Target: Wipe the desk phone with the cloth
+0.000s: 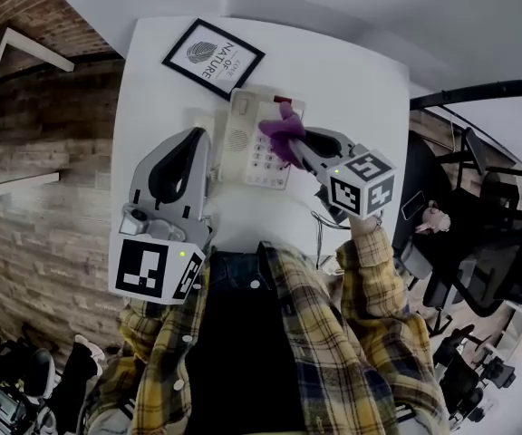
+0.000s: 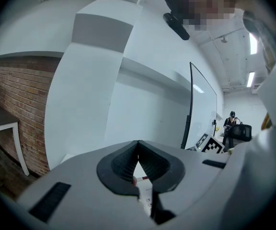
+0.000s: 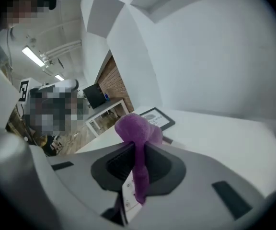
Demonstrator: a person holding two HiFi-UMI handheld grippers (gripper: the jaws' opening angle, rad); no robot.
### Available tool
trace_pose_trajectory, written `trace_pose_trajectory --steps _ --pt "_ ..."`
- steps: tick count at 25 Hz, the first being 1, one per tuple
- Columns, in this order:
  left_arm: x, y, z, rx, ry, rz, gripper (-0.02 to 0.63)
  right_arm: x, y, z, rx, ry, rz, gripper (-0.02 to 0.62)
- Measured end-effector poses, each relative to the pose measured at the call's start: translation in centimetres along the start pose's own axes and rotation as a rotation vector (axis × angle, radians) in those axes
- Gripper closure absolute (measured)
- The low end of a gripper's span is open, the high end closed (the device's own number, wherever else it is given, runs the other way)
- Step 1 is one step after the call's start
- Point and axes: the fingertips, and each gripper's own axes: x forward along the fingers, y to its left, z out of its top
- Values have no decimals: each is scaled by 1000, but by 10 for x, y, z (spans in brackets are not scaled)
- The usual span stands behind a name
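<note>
One desk phone [image 1: 254, 143], one purple cloth [image 1: 282, 131], one framed print [image 1: 213, 59] at the phone's 11 o'clock, one white surface [image 1: 356, 84]. Two grippers: left gripper [image 1: 198, 136] at 9 o'clock, right gripper [image 1: 299, 145] at 3 o'clock.

Purple cloth [image 1: 282, 132] over desk phone [image 1: 240, 127]

Surface: white table [image 1: 361, 89], rounded far corners. I count two items resting directly on it. A black-framed print [image 1: 213, 59] lies flat at the far side, turned at an angle. A cream desk phone [image 1: 243, 134] sits just beside its near corner, handset left, keypad right.
</note>
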Motion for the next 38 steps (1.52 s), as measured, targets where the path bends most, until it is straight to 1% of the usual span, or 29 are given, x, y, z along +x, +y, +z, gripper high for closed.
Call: trace_pose_trajectory --steps 3,6,11,15,17,19,24,38 --pt "1 0 -1 0 4 5 592 2 -30 23 -20 -31 -65 535" --pt "2 2 -1 -1 6 14 592 16 -55 29 -16 -31 -115 535" --pt "3 5 -2 -4 14 26 591 45 -75 13 -54 42 -169 535" --pt "7 5 -2 -5 17 21 592 52 -76 7 -59 47 -193 535" --pt "9 2 -2 -4 18 12 592 53 -71 4 -85 74 -188 535" --pt "10 -2 -3 -3 20 2 592 53 -66 -3 -91 99 -172 535" --pt "11 -4 -5 -4 21 -8 592 53 -56 -17 -60 112 -153 535" --pt "3 -5 -3 -3 8 -17 592 43 -22 -60 -23 156 -122 535"
